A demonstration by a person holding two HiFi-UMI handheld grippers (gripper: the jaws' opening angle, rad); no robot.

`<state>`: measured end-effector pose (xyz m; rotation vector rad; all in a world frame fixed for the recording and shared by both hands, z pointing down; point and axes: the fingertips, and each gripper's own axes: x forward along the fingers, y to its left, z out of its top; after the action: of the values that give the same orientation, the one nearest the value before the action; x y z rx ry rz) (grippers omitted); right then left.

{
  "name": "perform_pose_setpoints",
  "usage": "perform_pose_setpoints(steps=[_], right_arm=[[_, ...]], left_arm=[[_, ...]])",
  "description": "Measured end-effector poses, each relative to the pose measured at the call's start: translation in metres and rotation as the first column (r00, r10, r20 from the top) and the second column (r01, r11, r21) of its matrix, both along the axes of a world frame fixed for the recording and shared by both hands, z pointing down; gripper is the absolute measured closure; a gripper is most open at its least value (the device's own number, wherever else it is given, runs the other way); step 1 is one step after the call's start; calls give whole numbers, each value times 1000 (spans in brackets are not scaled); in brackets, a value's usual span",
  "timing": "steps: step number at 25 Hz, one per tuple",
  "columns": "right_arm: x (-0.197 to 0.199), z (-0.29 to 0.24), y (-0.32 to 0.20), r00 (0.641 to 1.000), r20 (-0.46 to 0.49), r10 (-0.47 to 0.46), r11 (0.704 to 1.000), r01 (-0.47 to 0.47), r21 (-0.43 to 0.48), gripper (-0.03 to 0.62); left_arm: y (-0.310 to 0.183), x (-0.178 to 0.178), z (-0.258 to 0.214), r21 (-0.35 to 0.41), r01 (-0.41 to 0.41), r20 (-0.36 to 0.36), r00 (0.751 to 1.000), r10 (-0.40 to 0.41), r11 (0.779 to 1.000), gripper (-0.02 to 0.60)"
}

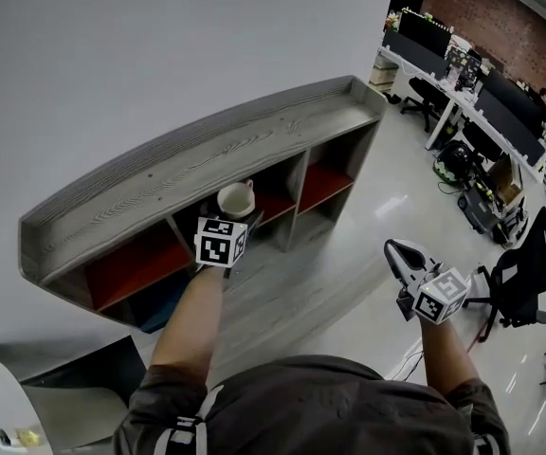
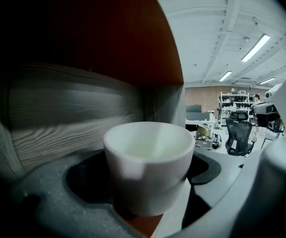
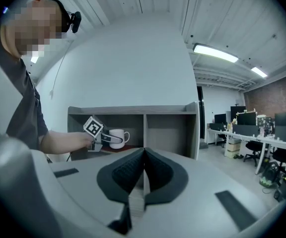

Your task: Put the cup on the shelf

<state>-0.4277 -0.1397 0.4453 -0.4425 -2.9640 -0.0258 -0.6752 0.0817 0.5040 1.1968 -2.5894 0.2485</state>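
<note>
Close to the body, the right gripper (image 1: 393, 249) is squeezed shut with nothing in it. Further out, the left gripper (image 2: 145, 175) hugs the white cup (image 1: 235, 198) round its sides, inside a middle box of the grey shelf (image 1: 207, 150). The cup looks light but hard, slippery and easy to break, so the sides seem the best place to hold it. I cannot tell if its bottom touches the red floor (image 2: 139, 225) yet.
</note>
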Motion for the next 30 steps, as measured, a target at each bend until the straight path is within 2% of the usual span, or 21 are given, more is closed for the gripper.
perform_pose_setpoints(steps=[6,9,12,19,26,30], right_arm=[[1,2,0,1000,-3,14,1000,-14,-3,602],[5,4,-1,1000,-7,25,1000,-25,-7,602],[9,7,-3,999,-13,30,1000,-31,-8,602],[15,5,-4,999,-9,35,999,-35,-12,602],[21,5,-2,1000,-10,23,1000,-23,-13,602],[22,3,-2,1000,-9,17,1000,-17,-13,602]], left_arm=[[4,-15,17,-42,37,-25,999,-38,998,153],[7,-20,23,-13,51,-40,998,-52,999,153],[6,-22,23,-1,60,-32,998,-60,998,153],[7,-22,25,-31,83,-4,996,-84,996,153],[19,-16,18,31,150,18,988,-150,988,152],[24,-5,18,38,166,21,986,-167,985,152]])
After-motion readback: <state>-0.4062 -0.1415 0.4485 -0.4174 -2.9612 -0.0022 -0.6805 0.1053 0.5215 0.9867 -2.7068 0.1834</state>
